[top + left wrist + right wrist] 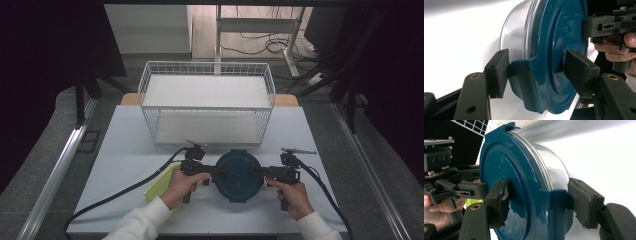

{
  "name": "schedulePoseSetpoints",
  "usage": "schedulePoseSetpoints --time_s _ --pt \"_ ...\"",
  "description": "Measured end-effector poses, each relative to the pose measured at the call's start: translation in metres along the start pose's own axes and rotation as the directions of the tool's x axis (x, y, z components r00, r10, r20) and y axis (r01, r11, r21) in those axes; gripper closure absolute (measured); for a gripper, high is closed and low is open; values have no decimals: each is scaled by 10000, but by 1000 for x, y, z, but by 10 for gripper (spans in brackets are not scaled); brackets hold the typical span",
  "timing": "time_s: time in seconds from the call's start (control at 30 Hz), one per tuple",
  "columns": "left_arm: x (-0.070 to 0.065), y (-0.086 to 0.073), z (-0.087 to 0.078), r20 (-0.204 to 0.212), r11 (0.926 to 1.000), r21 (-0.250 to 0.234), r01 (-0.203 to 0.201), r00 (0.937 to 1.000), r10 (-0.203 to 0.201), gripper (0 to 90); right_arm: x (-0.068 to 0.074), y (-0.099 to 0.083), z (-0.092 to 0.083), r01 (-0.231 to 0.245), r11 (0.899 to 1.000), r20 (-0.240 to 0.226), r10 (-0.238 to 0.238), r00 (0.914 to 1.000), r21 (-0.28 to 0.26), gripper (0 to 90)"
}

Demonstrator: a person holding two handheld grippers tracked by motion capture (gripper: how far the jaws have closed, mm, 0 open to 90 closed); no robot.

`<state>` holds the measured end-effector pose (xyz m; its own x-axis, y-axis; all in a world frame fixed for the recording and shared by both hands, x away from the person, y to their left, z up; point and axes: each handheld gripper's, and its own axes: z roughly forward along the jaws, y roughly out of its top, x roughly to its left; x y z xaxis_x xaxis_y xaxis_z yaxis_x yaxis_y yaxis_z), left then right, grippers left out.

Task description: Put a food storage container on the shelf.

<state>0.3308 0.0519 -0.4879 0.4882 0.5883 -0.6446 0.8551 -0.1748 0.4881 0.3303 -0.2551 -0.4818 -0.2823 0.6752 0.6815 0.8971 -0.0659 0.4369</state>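
At the left of the table (pixel 125 145) a yellow-green cloth (pixel 159 184) lies flat, just beside the person's left hand (pixel 181 186). That hand holds the left tongs (pixel 216 173), whose jaws straddle the clip tab on the left edge of the round container (pixel 239 175) – a clear tub with a dark teal lid (pixel 564 50); in the left gripper view one pad (pixel 499 72) sits just beside the tab and the other over the lid face, narrow but seemingly not yet pinched tight. The container stands on the table near its front, in the middle, between both hands. On its right edge the right tongs (pixel 257 173) stand the same way, one pad (pixel 499 200) on the lid top and the other by the side tab, close around it with a little gap showing. As a judgement, the work is at its start – both clips are addressed, yet the lid is still on and every tab looks latched. Behind the container the white wire basket (pixel 207 100) stands near, so room to lift is mostly upward and toward the person; the table's right side is open, and its front edge is near the wrists.
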Motion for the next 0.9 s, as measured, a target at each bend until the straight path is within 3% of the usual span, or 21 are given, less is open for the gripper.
schedulePoseSetpoints --time_s 0.37,0.9 --pt "-3 3 -7 -32 9998 -164 -111 9999 110 387 3 2 -3 -71 10000 -119 71 9999 -13 358" --pt "-17 20 -42 -267 9958 -834 -372 9990 351 388 36 24 -9 638 9973 -229 -646 9976 -359 358"
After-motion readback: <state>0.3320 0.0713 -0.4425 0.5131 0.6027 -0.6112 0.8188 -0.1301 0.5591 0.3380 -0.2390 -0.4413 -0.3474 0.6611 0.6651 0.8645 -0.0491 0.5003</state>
